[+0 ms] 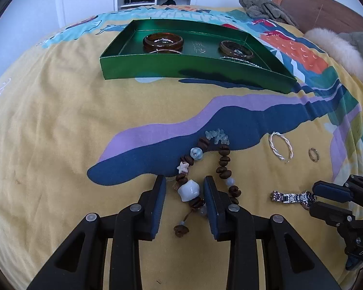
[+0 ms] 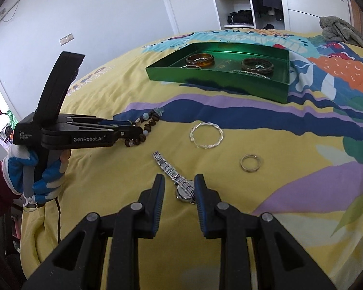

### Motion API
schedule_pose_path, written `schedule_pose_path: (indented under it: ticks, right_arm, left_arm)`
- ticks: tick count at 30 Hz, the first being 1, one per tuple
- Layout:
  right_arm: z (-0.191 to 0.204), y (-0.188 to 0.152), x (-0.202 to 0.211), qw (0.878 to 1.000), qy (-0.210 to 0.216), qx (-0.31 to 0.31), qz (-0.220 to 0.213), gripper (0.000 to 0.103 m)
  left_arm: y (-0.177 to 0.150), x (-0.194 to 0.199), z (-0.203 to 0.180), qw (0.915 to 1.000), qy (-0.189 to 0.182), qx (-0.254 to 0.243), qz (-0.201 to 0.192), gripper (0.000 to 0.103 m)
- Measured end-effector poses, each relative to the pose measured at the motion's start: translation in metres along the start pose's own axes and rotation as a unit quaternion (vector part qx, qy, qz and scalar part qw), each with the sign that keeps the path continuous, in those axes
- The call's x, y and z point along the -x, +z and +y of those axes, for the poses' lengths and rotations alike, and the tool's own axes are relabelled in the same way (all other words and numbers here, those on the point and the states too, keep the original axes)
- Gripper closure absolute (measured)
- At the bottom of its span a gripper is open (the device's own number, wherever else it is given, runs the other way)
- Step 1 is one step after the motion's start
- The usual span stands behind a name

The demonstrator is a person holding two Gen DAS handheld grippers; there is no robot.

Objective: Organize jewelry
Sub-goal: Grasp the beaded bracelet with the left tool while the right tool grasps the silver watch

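Note:
A green tray (image 1: 188, 68) (image 2: 205, 76) holds amber bangles (image 1: 162, 41) (image 2: 200, 60) and a thin chain. On the bedspread lie a brown beaded bracelet (image 1: 223, 160) (image 2: 147, 126), a silver watch (image 2: 179, 181) (image 1: 291, 197), a twisted silver bangle (image 1: 280, 148) (image 2: 206, 135) and a ring (image 1: 313, 155) (image 2: 250, 162). My left gripper (image 1: 184, 183) (image 2: 139, 126) is open, its fingers on either side of the bracelet's pale bead (image 1: 188, 189). My right gripper (image 2: 179, 181) (image 1: 313, 198) is open around the watch face.
The patterned yellow bedspread (image 1: 60, 120) covers the bed. A grey towel (image 1: 263, 7) and a furry cushion (image 1: 336, 48) lie at the far right by the wooden headboard. White wardrobes stand behind the bed.

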State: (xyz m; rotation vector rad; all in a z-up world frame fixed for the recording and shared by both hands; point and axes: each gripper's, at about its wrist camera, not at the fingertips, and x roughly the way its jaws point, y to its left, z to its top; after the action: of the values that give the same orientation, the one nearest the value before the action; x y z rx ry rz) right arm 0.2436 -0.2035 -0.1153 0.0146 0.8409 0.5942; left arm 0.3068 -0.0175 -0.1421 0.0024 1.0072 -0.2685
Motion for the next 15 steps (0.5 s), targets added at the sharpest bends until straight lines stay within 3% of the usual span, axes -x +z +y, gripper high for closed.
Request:
schedule_pose_path:
  ticks: [4,9,12,13,15]
  right_arm:
    - [-0.002,0.002,-0.011,1.0,-0.001,0.01,0.01,0.07]
    - [-0.006,-0.001,-0.024,0.999,0.0,0.01,0.031,0.07]
    - [-0.005,-0.003,-0.024,0.999,-0.003,0.013,0.033,0.074]
    - [-0.005,-0.004,-0.024,0.999,-0.004,0.014,0.035,0.08]
    - [-0.004,-0.006,-0.023,0.999,-0.005,0.015,0.037,0.081]
  left_arm:
    - [0.002,-0.004,0.0,1.0,-0.004,-0.002,0.002,0.072]
    - [0.003,-0.006,0.001,1.0,-0.007,-0.004,0.001,0.072]
    - [0.003,-0.006,0.0,0.9999,-0.009,-0.007,-0.002,0.075]
    - [0.003,-0.006,-0.001,0.9999,-0.011,-0.008,-0.003,0.079]
    - [0.003,-0.004,-0.002,0.9998,-0.012,-0.014,-0.004,0.085]
